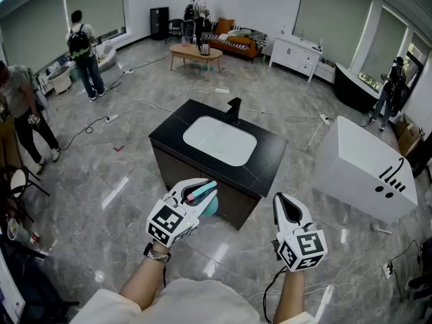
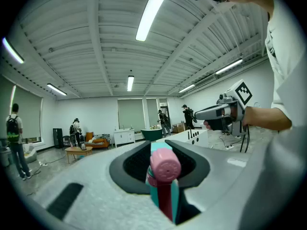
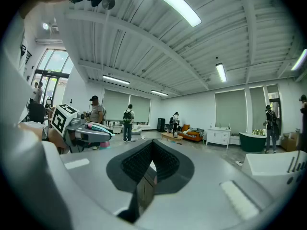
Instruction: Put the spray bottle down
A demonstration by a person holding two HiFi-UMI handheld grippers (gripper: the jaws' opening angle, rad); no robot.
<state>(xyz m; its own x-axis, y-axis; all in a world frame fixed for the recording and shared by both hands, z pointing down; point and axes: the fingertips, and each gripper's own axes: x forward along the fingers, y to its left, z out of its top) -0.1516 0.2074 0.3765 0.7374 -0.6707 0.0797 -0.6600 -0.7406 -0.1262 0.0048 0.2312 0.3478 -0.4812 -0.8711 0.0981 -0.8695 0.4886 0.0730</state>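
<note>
My left gripper (image 1: 208, 189) is shut on a teal spray bottle with a pink head (image 1: 210, 206), held in the air just in front of the near edge of a black sink counter (image 1: 268, 162). In the left gripper view the spray bottle (image 2: 164, 169) stands between the dark pads, its pink cap toward the camera. My right gripper (image 1: 283, 202) hangs level beside it on the right with its jaws together and nothing in them; its pads (image 3: 158, 164) meet at the tips. Each gripper shows in the other's view: right gripper (image 2: 218, 114), left gripper (image 3: 88, 132).
The counter holds a white basin (image 1: 219, 140) and a black faucet (image 1: 234, 106). A large white box (image 1: 364, 164) stands on the floor at the right. Cables run over the grey floor. Several people stand farther off, near a coffee table (image 1: 196, 52) and a sofa.
</note>
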